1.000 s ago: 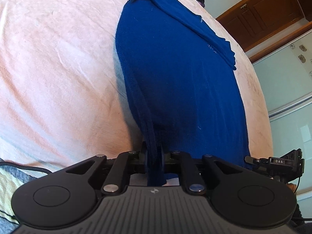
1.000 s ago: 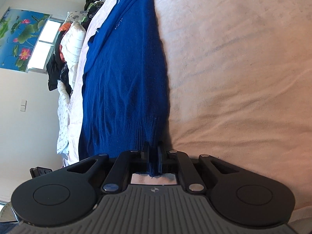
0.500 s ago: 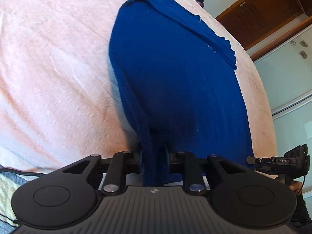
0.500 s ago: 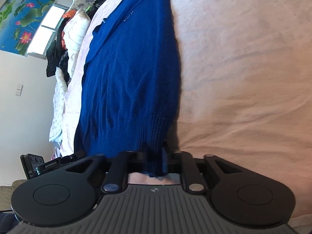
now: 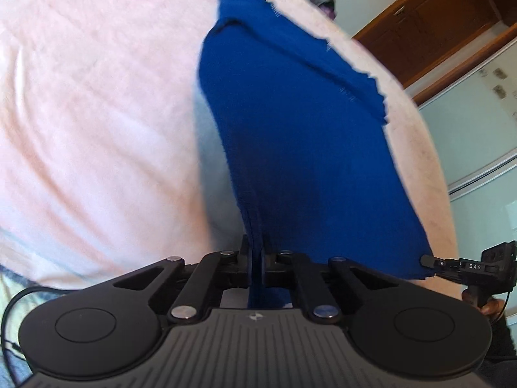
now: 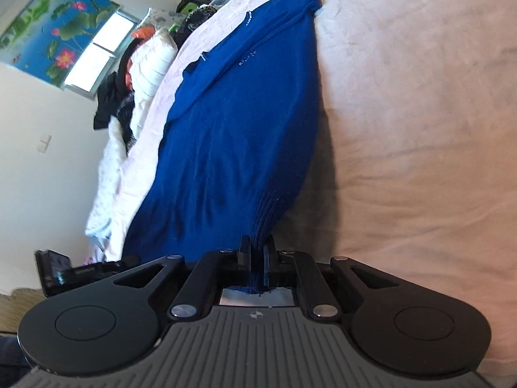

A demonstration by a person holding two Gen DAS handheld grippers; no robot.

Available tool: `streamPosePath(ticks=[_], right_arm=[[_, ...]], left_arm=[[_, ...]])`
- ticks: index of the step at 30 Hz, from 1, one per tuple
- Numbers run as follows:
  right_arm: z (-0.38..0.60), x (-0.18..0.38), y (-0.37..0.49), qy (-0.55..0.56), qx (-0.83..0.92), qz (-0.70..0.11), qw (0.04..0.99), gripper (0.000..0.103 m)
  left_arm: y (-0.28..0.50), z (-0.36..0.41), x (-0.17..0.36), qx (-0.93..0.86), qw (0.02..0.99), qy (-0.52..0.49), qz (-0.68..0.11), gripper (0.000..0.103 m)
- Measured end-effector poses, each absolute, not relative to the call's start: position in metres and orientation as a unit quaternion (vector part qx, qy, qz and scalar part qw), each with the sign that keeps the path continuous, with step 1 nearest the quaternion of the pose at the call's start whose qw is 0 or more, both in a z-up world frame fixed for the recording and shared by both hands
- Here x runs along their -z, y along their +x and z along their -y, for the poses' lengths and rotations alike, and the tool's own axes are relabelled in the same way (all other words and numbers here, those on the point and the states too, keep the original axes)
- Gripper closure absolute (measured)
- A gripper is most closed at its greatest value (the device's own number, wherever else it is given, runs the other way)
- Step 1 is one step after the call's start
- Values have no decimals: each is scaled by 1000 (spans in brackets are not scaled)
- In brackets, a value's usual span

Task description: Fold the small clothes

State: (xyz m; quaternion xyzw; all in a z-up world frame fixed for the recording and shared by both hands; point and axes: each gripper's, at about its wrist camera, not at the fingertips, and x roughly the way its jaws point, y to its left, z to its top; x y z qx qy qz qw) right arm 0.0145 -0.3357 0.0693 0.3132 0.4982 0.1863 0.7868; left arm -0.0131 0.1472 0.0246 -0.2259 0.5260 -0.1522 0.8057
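A blue knitted sweater lies lengthwise on the pink bed sheet, its near ribbed hem lifted off the bed. My left gripper pinches one hem corner, jaws closing tight on the fabric, which bunches between the pads. In the right wrist view the same sweater runs away from my right gripper, whose jaws are closing on the other hem corner, pads pressing the ribbing. The right gripper also shows at the hem's far corner in the left wrist view.
The bed sheet stretches wide on the outer side of each gripper. A wooden cabinet and glass panel stand beyond the bed. A heap of clothes and white bedding lies by the window.
Both grippers have risen a little, and the hem now hangs lifted off the sheet. The left jaws have narrowed on the fabric. The right wrist has rolled.
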Motion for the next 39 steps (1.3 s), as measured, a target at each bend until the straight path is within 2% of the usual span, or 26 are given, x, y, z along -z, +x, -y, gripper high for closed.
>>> streamPosePath(ticks=[2, 6, 7, 8, 9, 11, 12, 15, 25, 28, 33, 34, 36, 37, 39], right_arm=[[341, -52, 18, 299, -156, -530, 778, 93], [337, -51, 19, 316, -179, -526, 769, 91], [338, -49, 19, 318, -179, -529, 766, 84], [340, -47, 21, 319, -169, -535, 764, 74], [343, -46, 22, 325, -163, -539, 760, 72], [354, -51, 21, 363, -166, -527, 751, 49], [359, -54, 18, 377, -163, -513, 754, 45], [373, -48, 17, 401, -151, -502, 751, 43], [379, -6, 90, 523, -178, -436, 710, 46], [366, -7, 105, 494, -213, -460, 706, 46], [353, -4, 78, 448, -284, -537, 656, 54], [351, -5, 68, 434, -293, -554, 647, 57], [348, -6, 52, 412, -288, -577, 643, 72], [348, -5, 43, 407, -275, -586, 645, 84], [352, -2, 31, 426, -256, -583, 643, 89]], left_arm=[[-12, -150, -9, 135, 792, -232, -548, 99], [-15, -147, -15, 148, 797, -237, -535, 99], [-14, -147, -14, 147, 797, -235, -537, 99], [-13, -147, -12, 146, 795, -233, -541, 99], [-12, -147, -10, 144, 793, -233, -544, 99], [-12, -146, -10, 145, 792, -233, -546, 99], [-12, -145, -10, 145, 792, -233, -546, 99], [-11, -144, -7, 145, 789, -236, -548, 99], [-10, -143, -6, 144, 789, -234, -550, 98], [-12, -143, -5, 140, 790, -239, -547, 98], [-14, -147, -3, 139, 787, -252, -546, 98], [-13, -147, -3, 140, 787, -251, -547, 98], [-12, -147, -3, 141, 786, -247, -549, 98], [-11, -147, -4, 142, 785, -245, -550, 98], [-9, -145, -5, 144, 785, -239, -553, 98]])
